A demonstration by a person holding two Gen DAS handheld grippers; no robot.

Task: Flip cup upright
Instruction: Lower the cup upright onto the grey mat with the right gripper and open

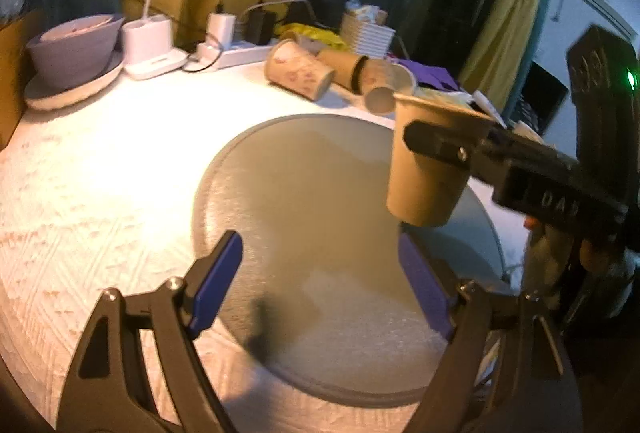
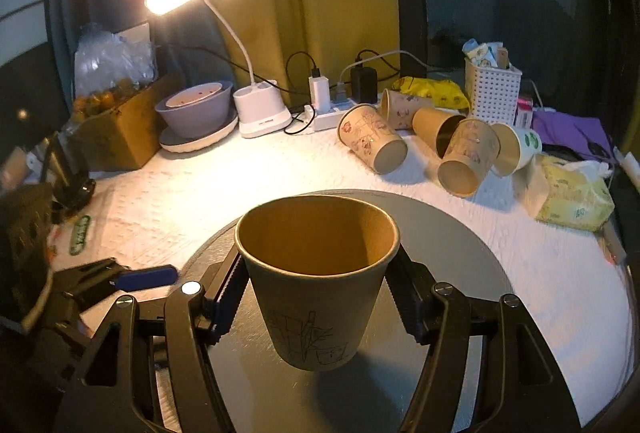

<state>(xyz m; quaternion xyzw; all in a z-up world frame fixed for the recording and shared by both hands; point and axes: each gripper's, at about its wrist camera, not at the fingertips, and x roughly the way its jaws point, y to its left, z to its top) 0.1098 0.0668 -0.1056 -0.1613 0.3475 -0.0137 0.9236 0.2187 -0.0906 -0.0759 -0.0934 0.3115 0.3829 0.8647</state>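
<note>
Brown paper cup (image 2: pixel 316 281) upright, mouth up, above the gray mat (image 2: pixel 460 233).

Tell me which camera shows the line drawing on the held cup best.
The right wrist view: the cup faces it upright, drawing plainly visible low on the wall. The left wrist view shows only the cup's plain side, crossed by the right gripper's finger.

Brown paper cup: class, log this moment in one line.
right tool: shut on brown paper cup | cup: upright, above grey mat | left tool: open, holds nothing

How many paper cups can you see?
6. One cup is upright in the right gripper, above the grey mat. Five lie tipped over behind. More could hide behind them.
</note>
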